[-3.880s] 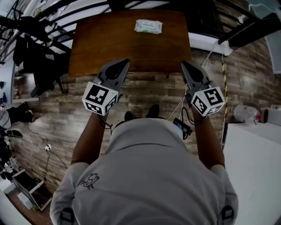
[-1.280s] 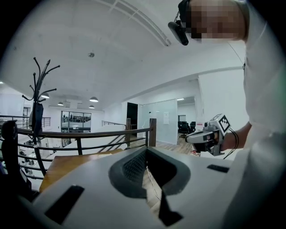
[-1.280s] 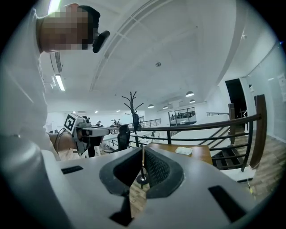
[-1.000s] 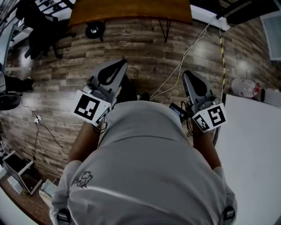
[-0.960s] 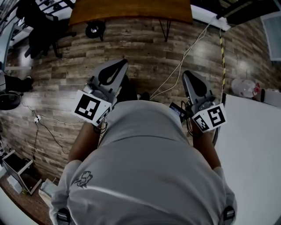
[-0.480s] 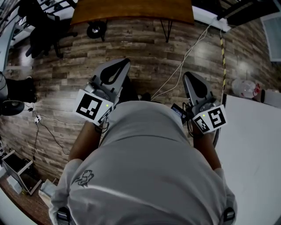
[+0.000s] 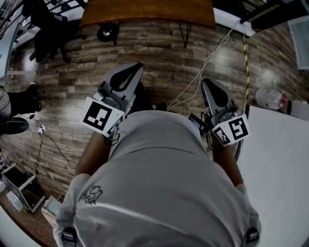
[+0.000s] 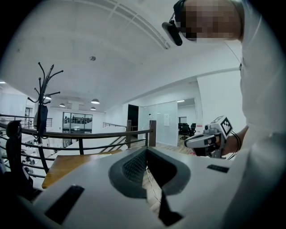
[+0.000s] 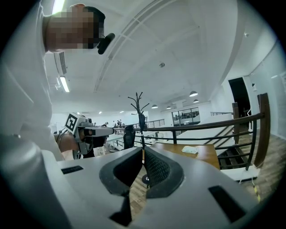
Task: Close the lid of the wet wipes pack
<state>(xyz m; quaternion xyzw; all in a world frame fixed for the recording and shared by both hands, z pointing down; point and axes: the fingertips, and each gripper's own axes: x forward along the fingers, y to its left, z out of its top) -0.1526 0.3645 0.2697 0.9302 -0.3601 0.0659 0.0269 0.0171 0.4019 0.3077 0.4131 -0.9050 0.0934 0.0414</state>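
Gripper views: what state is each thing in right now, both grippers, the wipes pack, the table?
left gripper: shut, nothing between its jaws.
right gripper: shut, nothing between its jaws.
wet wipes pack: lying flat on the table, untouched; too small to tell whether the lid is open or closed.
wooden table: standing ahead, apart from both grippers.

A person's light shirt [image 7: 159,193] is seen from above, filling the lower frame. The left gripper [image 7: 139,65] and the right gripper [image 7: 204,82] are held out ahead of the chest, well apart, over a wood-plank floor [image 7: 67,82]. Each gripper's jaw tips are brought together with nothing between them. A brown table [image 7: 145,12] is cut off at the top edge, with a round black stand base [image 7: 105,33] on the floor just below it.
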